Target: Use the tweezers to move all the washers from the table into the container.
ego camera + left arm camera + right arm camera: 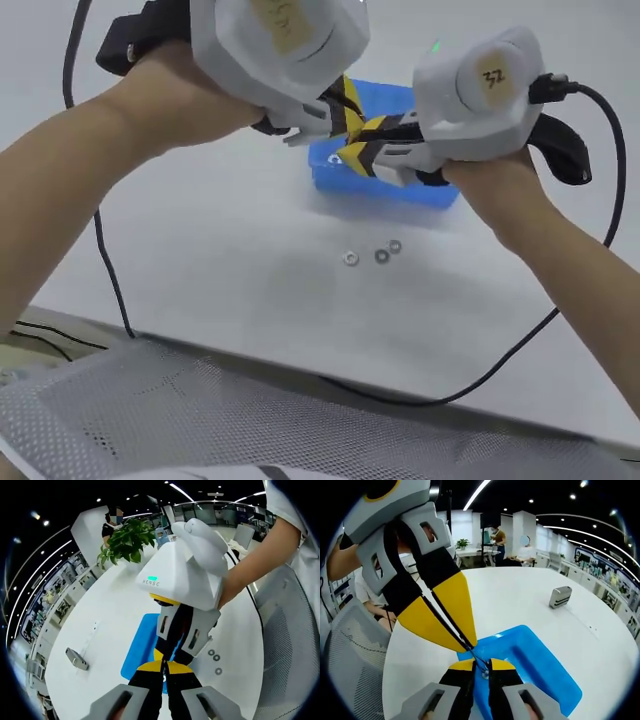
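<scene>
Both grippers meet tip to tip over the blue container. The left gripper comes in from the upper left with its yellow jaws closed on thin black tweezers. The tweezers' tips run down into the narrow gap of the right gripper, whose jaws stand pressed close around them. Something small and pale sits at those tips; I cannot tell what it is. Three washers lie on the white table in front of the container, also seen as washers beside the container.
A grey metal block lies further out on the table beyond the container. A black cable crosses the table's left side and another loops at the right. A mesh chair back sits at the near table edge. A potted plant stands far off.
</scene>
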Available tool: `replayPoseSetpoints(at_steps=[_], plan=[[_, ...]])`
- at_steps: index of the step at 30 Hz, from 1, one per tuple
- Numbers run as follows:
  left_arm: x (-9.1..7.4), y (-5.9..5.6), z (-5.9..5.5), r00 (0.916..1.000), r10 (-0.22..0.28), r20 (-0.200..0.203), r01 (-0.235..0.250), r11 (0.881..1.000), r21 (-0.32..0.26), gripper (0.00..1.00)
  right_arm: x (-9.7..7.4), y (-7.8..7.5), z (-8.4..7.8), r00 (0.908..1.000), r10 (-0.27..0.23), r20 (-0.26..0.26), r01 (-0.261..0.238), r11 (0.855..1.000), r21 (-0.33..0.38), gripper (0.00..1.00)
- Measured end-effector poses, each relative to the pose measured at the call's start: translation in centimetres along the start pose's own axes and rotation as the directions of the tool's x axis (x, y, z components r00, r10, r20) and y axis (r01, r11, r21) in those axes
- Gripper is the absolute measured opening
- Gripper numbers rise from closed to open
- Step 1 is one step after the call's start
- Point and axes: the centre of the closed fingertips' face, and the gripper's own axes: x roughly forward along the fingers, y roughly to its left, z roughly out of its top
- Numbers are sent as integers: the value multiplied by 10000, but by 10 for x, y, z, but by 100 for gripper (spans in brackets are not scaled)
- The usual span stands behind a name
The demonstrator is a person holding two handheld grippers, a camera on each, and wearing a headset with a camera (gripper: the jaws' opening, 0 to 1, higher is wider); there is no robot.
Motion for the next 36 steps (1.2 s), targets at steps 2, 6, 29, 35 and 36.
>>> replayPoseSetpoints(at_steps=[2, 6, 29, 35, 36], plan=[[-1, 0, 0, 10000, 1, -25, -1, 10000, 34, 0, 0, 0, 0, 10000, 59, -6, -59, 9999, 115, 6], [-6, 1, 5, 9998, 66, 180, -64, 9999, -133, 0, -6, 0, 4, 9999, 24, 99, -25, 9999, 114, 7], [-62, -23, 46, 9902, 409, 1339, -474, 9978, 458, 0, -59, 35, 43, 9897, -271, 1405, 308, 9992, -243, 8], [-61, -33, 44, 9907, 163, 1349, -212, 9992, 349, 0, -61, 49, 34, 9931, -177, 1156, 223, 9990, -384, 7], [-61, -35, 43, 9910, 107, 1336, -153, 9993, 338, 0, -62, 51, 32, 9935, -137, 1131, 176, 9993, -343, 7]])
